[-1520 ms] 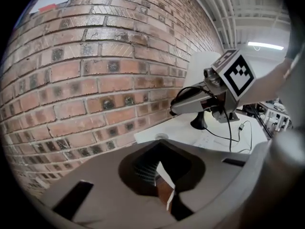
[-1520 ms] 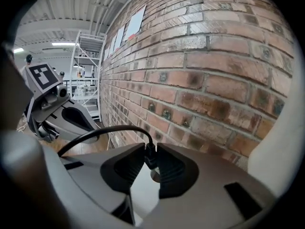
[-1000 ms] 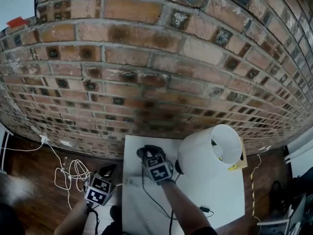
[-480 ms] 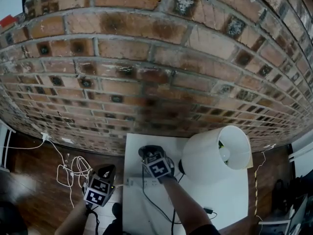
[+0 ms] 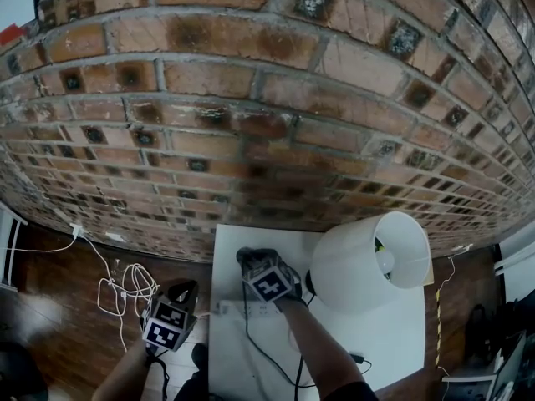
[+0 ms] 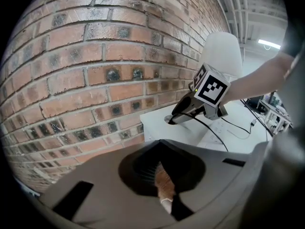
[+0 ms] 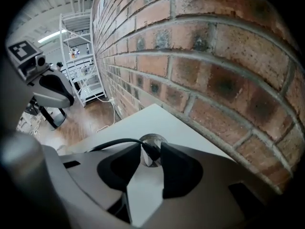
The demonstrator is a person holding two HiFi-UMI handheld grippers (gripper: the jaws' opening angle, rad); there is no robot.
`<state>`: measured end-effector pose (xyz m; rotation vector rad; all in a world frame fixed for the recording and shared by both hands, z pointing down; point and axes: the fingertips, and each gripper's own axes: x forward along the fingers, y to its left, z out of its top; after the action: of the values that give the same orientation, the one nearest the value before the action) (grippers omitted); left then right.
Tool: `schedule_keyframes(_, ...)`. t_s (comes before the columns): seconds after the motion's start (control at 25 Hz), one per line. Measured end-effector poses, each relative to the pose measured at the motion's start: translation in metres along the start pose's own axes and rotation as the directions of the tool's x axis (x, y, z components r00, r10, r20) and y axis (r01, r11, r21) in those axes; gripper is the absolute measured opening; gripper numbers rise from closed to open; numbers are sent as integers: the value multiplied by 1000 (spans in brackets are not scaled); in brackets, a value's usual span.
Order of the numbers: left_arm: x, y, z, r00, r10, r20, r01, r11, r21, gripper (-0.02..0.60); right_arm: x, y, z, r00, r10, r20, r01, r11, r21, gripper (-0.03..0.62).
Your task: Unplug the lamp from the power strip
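A brick wall (image 5: 251, 124) fills most of the head view from 9 o'clock through 12 to 3. Below it, a white table (image 5: 376, 341) stands against the wall around 5 to 6 o'clock, with wooden floor (image 5: 50, 307) at 8 o'clock.

The lamp (image 5: 359, 266) sits on the table with its white shade tilted, at 3 o'clock from the right gripper (image 5: 252, 257). That gripper points toward the wall. Its jaws are drawn in narrow on a black plug (image 7: 152, 151), over a round hole (image 7: 148, 137) in the tabletop. The plug's cord (image 7: 115, 141) trails off toward 9 o'clock in the right gripper view.

The left gripper (image 5: 185, 289) hovers off the table's edge at 7 o'clock. Its jaws (image 6: 162, 175) are nearly together, with only a slit between them and nothing in it.

The power strip (image 5: 238, 310) lies on the table at 6 o'clock from the right gripper, apart from the plug.
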<state>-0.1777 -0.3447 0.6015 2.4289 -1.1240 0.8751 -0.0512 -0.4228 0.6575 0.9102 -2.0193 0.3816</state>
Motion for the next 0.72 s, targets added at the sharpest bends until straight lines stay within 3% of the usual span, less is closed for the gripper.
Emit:
schedule_keyframes(0.24,0,0,-7,1000,3,-17,-3,1000,1,15,4,-1,-15,999,-4,-51,3,1000,-21,140)
schedule_keyframes(0.4,0,1,-3,1000,6,-11,-6,1000,3,15,-2,-12,-15,995,-76,-70,73,996,-48,139)
schedule_keyframes(0.56,2,-2,-3,1000,3,-11,-3,1000,8,15,-6,-14,-9,996,-92,-18,91,995,-34,111)
schedule_keyframes(0.72,0,0,0,1000,7,-6,-7,1000,7,15,-18,-9,14,991,-97,94,102,994,-46,92)
